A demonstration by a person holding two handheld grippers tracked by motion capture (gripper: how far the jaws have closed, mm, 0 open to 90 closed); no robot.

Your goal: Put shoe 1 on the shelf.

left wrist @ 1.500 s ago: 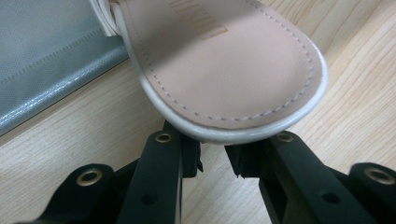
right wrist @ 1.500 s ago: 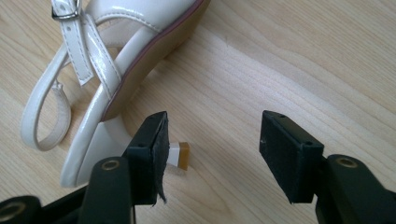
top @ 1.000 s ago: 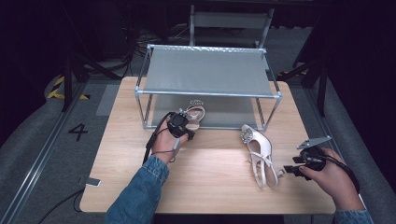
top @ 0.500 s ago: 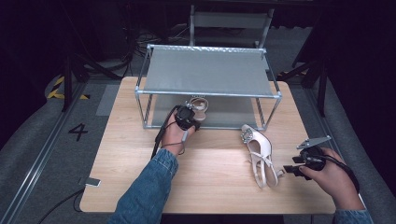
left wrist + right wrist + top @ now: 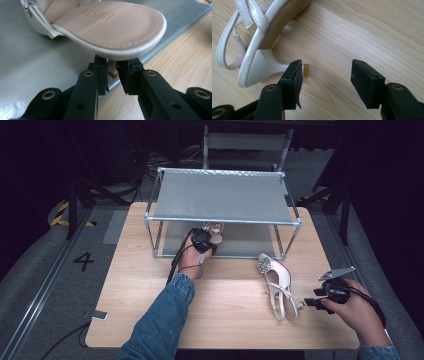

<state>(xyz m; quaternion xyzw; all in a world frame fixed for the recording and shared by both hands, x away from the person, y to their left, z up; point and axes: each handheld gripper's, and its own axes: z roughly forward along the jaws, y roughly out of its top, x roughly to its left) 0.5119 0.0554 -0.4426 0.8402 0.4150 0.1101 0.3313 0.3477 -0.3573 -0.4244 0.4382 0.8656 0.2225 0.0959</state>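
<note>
A wooden table (image 5: 230,315) carries a low metal shoe rack (image 5: 222,195) with two grey shelves. A person reaches in from the near edge with a two-jaw gripper in each hand.

The left gripper (image 5: 206,241) is stretched forward to the front edge of the rack's lower shelf (image 5: 247,245). It holds a cream heeled sandal (image 5: 215,229) by its thin heel. In the left gripper view the heel (image 5: 113,68) sits between the two black jaws, which stand almost fully closed and have just eased apart by a hair; the pads look to be against it. The sandal's padded sole (image 5: 110,23) hangs directly above the jaws, over the grey shelf mat (image 5: 30,65), with the table's wood just to the right.

The right gripper (image 5: 320,301) rests near the table's right edge, its jaws wide apart and holding nothing. A second cream sandal (image 5: 277,285) lies on its side on the table just left of it. In the right gripper view its heel tip (image 5: 306,71) lies just beside the inner face of the left-hand jaw, inside the gap; whether they touch cannot be told. The other jaw stands well apart from it.
</note>
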